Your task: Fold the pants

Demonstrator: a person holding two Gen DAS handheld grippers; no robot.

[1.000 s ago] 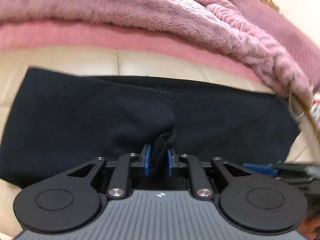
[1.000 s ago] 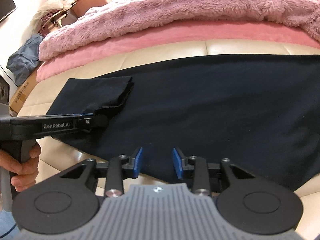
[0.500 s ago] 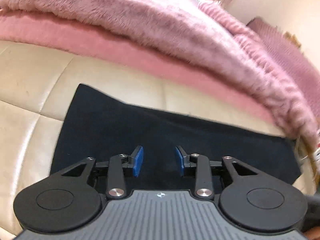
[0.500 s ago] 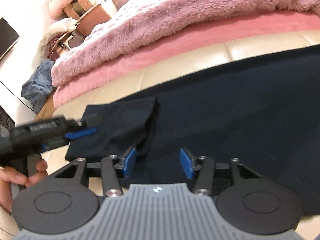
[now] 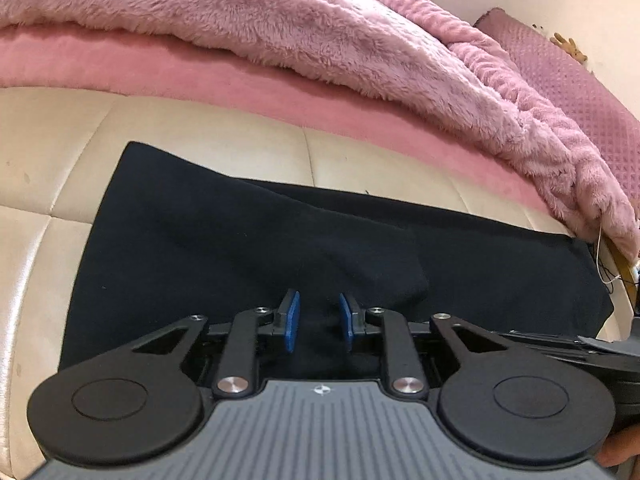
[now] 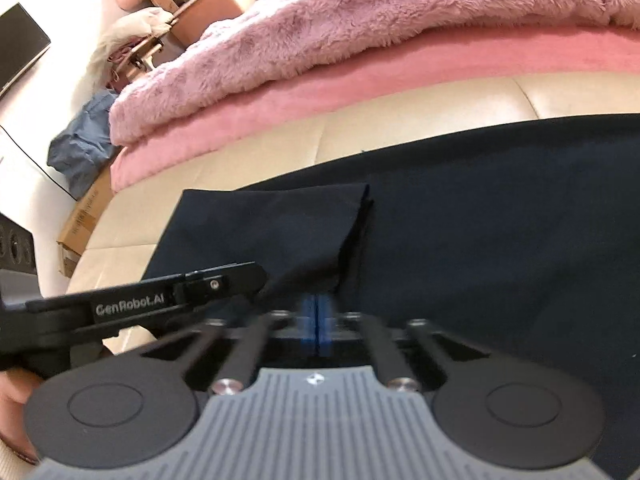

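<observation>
Bright, even indoor light; soft shadows. Strong fisheye bending at edges. Right view motion-blurred, right gripper (image 6: 318, 330) smeared; left view sharp.

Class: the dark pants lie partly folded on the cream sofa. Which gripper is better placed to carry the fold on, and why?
Probably the right gripper: its blue pads look pressed together at the near corner of the folded flap of the pants. The left gripper hovers open over the cloth, gripping nothing.

Left tongs (image 5: 316, 320) with blue pads apart — right tongs (image 6: 318, 330) with pads pressed together, both low, level.
</observation>
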